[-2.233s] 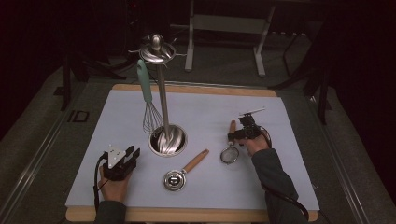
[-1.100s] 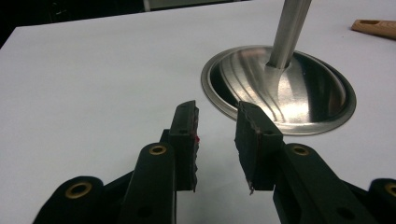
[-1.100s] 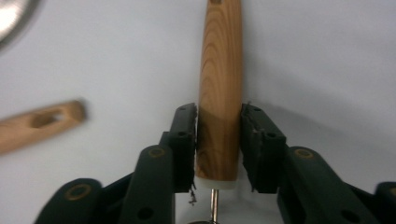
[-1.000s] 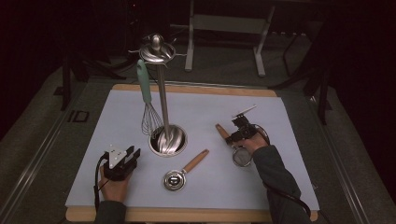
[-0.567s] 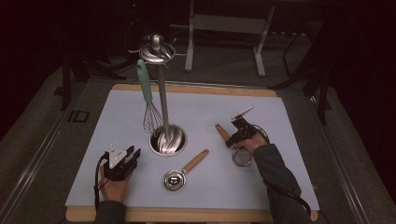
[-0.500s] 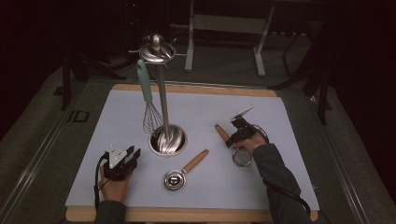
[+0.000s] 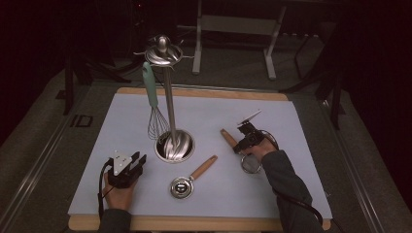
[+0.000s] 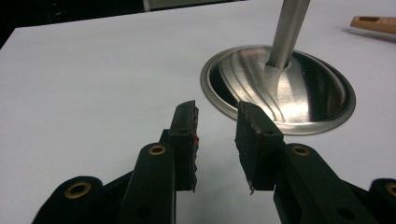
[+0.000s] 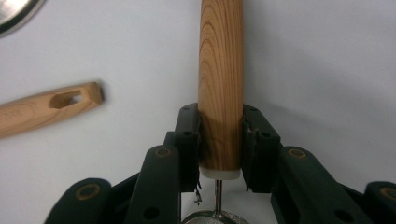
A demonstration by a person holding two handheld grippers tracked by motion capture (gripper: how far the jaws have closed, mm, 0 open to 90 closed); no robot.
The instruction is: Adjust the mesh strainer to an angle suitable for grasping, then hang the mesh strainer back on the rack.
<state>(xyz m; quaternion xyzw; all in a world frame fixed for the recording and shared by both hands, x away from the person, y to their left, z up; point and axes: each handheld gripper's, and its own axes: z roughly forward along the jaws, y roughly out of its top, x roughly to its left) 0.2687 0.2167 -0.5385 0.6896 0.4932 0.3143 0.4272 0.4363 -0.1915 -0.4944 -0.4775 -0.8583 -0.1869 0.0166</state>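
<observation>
The right hand-held gripper (image 9: 219, 154) has just been closing, and its jaws now pinch the wooden handle of the small strainer (image 9: 220, 84) near its metal end. Compared with a moment ago, the strainer has swung round on the worktop (image 7: 316, 160), right of the utensil stand (image 7: 174, 145); its mesh bowl seems to sit under the wrist. It looks ready for lifting. The left hand-held gripper (image 8: 217, 140) rests spread and empty beside the stand's base

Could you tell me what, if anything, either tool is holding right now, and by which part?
The right tool has just closed on the wooden handle of a small strainer, near its metal end. The left tool is open and holds nothing.
</observation>
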